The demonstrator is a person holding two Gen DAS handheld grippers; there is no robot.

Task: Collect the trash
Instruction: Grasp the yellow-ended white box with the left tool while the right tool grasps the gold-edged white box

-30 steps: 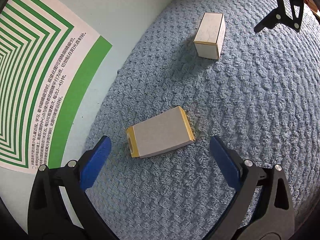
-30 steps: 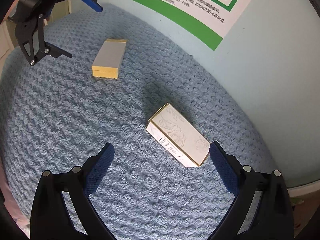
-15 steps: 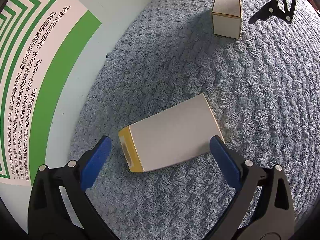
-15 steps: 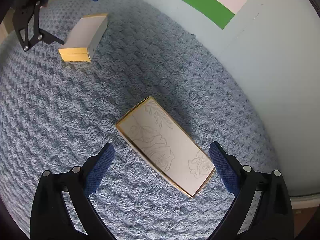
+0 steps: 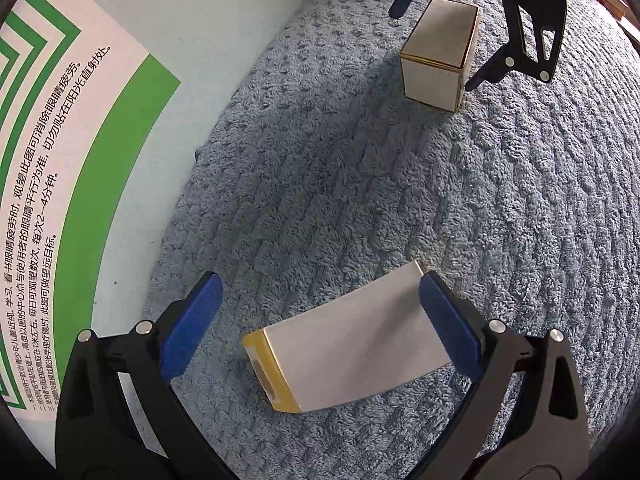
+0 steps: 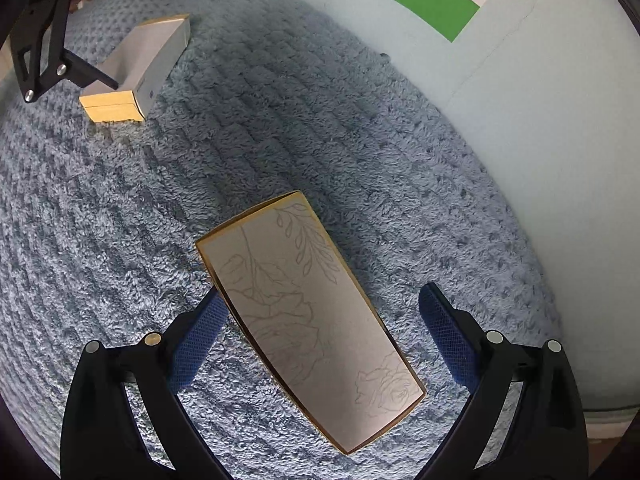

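A plain white box with yellow ends lies flat on the blue towel, between the open fingers of my left gripper; its right end touches the right pad. A white box with gold edges and a rose drawing lies between the open fingers of my right gripper, close to the left pad. Each wrist view shows the other box far off, the rose box and the yellow-ended box, with the other gripper's black fingers around it.
A pale wall borders the towel, with a green-and-white striped poster with printed text on it. The towel's edge drops off at the lower right of the right wrist view.
Both grippers have come down and forward. Each box has gone from lying ahead of the fingers to lying between them. The jaws have stayed open.
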